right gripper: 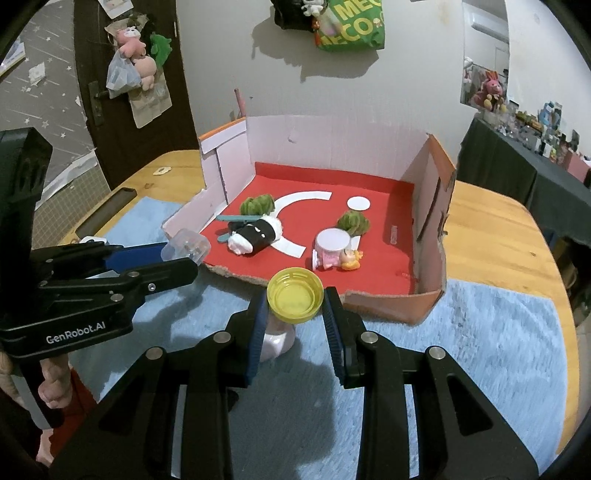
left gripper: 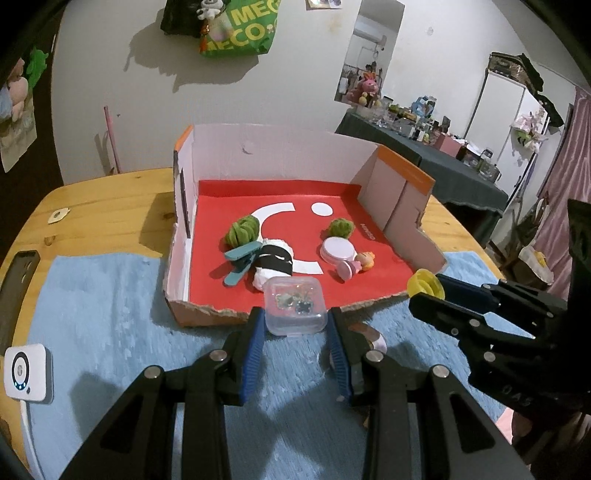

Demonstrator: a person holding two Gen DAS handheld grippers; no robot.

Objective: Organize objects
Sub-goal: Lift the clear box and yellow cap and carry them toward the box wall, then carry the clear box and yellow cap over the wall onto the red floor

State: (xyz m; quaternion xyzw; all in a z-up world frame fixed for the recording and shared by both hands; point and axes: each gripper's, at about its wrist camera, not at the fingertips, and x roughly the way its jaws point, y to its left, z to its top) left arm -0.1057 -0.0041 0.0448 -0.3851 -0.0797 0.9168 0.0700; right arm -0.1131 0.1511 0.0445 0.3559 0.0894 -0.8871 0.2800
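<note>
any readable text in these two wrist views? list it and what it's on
"GenRobot.AI": white print on the side of the left claw.
"MEG" over "ECO": yellow letters, cut off, on the green bag hanging on the wall.
"0A5", roughly: embossed on the right claw body, faint, reading uncertain.
White print on the red floor of the cardboard box, near its right wall: too blurred to read.
Nothing else is legible.
</note>
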